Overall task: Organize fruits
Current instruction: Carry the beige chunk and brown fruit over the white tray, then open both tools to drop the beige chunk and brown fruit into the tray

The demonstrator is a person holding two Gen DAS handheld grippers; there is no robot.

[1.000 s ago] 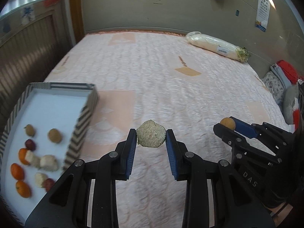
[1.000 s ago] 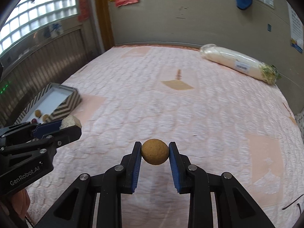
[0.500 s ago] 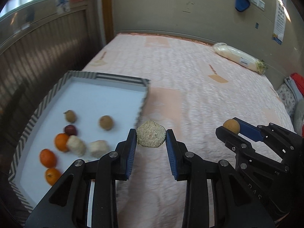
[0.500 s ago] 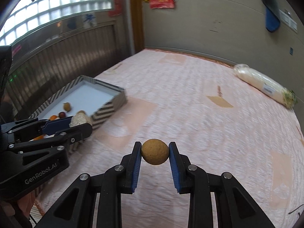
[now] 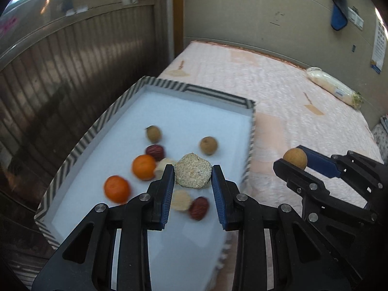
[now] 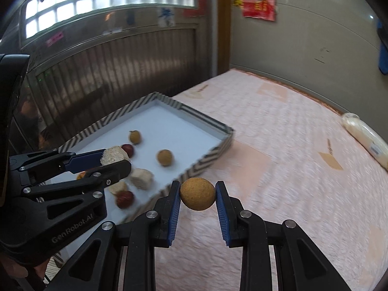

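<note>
Left gripper [image 5: 193, 179] clamps beige chunk [image 5: 192, 174] above tray [image 5: 101, 121]; right gripper [image 6: 197, 198] clamps brown ball [image 6: 197, 194].

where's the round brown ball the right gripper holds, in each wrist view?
Left wrist: round brown ball at right of centre, between the right gripper's jaws, over the bedspread.
Right wrist: bottom centre, between the jaws.
Shared landmark: striped tray, left of the ball in both views.
</note>
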